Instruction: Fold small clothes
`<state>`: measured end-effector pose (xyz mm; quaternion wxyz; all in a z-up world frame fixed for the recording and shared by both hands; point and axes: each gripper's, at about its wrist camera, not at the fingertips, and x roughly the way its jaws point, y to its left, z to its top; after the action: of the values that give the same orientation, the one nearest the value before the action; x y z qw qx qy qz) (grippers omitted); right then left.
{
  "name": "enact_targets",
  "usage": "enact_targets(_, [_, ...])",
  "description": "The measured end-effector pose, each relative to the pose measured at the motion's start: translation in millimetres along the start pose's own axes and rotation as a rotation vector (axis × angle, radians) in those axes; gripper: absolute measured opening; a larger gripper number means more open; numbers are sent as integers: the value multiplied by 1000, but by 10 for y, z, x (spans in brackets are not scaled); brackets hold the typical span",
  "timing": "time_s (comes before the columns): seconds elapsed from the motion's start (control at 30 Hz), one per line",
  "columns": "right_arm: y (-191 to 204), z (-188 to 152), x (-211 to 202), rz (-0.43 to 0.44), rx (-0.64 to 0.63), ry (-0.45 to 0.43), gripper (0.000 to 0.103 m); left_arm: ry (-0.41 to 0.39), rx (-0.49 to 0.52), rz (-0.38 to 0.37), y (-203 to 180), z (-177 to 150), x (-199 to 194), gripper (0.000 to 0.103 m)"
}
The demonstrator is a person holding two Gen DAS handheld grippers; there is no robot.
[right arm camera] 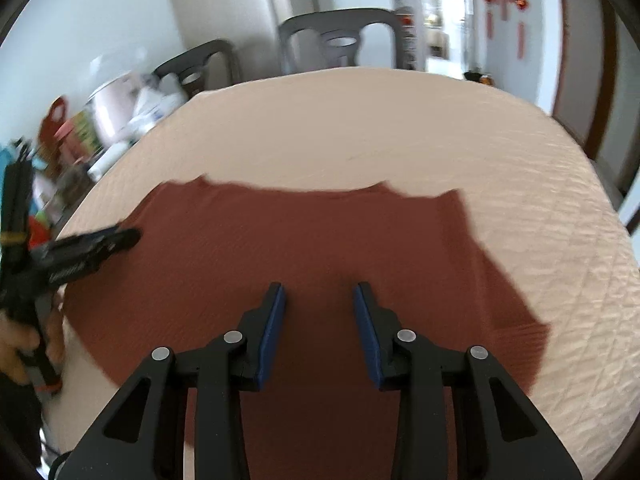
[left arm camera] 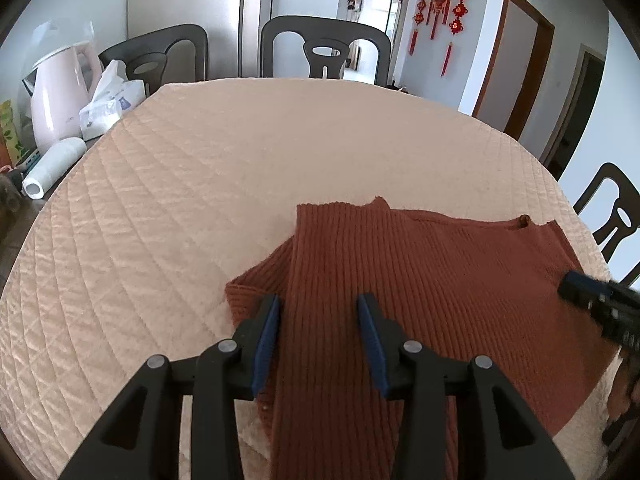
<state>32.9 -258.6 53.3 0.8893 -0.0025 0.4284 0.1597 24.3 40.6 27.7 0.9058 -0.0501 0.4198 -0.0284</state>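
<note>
Rust-brown ribbed knit garment [left arm camera: 420,280] spread flat on the peach quilted table cover [left arm camera: 240,184], toward the 5 o'clock part of the left wrist view, one side strip folded over the body. Left gripper [left arm camera: 319,300] poised over that folded strip, blue-padded jaws apart, nothing clamped. Right gripper [right arm camera: 319,288] over the middle of the garment [right arm camera: 304,240], jaws likewise apart and empty. At 10 o'clock beyond the cover: pale pink electric kettle [left arm camera: 60,92], white tissue pack [left arm camera: 108,100], white paper roll [left arm camera: 54,168]. Dark chairs [left arm camera: 324,50] at 12 o'clock.
</note>
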Motion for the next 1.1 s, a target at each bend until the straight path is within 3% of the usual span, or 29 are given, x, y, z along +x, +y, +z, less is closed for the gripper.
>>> enact_targets(0.2, [-348,107,68,4,101,3,23,-1,1,0,18,0,-13,44])
enact_targets(0.43, [-525,257,-3,-51,146,-32,25,20,-10,-33,52,164,-19,44])
enact_targets(0.6, [-657,335,142,-41,168,34,25,96,-75,-60,115,365,273,44])
enact_targets(0.63, [-644,340,156,-35,160,36,24,90,-87,-67,118,384,283,41])
enact_targets(0.67, [-618,344,154,-34,145,33,14,92,-98,-72,123,414,292,34])
enact_targets(0.7, [-598,349,142,-42,131,27,4,89,-102,-77,119,428,287,20])
enact_targets(0.77, [-577,367,77,-48,112,-9,5,54,-103,-86,102,437,243,10])
enact_targets(0.9, [-716,389,38,-70,151,-48,5,9,-119,-51,133,389,219,9])
enact_targets(1.1, [-875,304,203,-76,216,-1,5,10,-118,-15,176,341,294,9])
